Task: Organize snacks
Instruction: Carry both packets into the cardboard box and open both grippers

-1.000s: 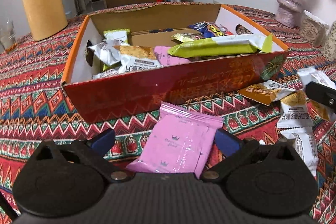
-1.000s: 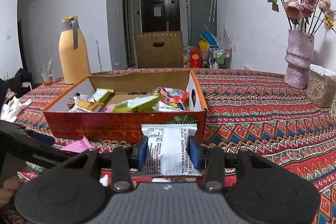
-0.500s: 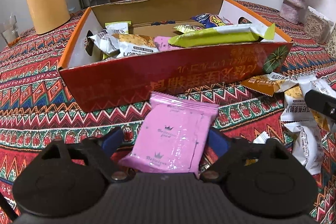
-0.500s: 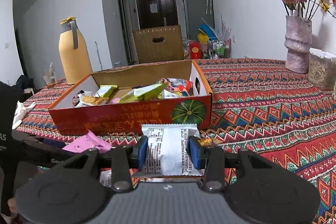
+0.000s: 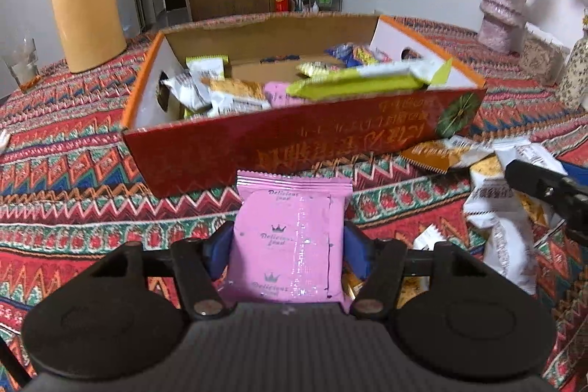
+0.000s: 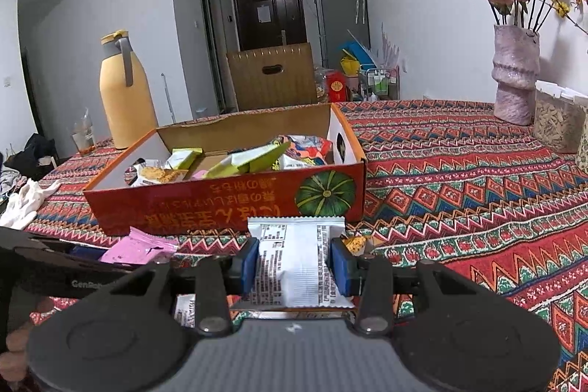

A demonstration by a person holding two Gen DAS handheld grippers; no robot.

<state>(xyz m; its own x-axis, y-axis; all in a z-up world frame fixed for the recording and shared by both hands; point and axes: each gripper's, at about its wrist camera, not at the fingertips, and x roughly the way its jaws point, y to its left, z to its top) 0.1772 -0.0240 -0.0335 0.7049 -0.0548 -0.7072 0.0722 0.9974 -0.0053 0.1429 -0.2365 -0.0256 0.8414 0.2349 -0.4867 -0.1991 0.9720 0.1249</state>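
Behind both black 2-finger grippers, packet bases are hidden: left gripper [image 5: 288, 247], just closing, seemingly pinches the pink foil packet [image 5: 290, 237]; right gripper [image 6: 297, 261] clamps the white printed packet [image 6: 299, 263] above the zigzag-patterned red tablecloth [image 6: 459, 179].

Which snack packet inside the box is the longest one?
The yellow-green packet in the red box: a long bar lying across the other, shorter packets.

Right tool [image 6: 293, 265] clamps white snack packet [image 6: 294, 263] before red box [image 6: 228, 201]; pink packet [image 6: 137, 247] leftward.
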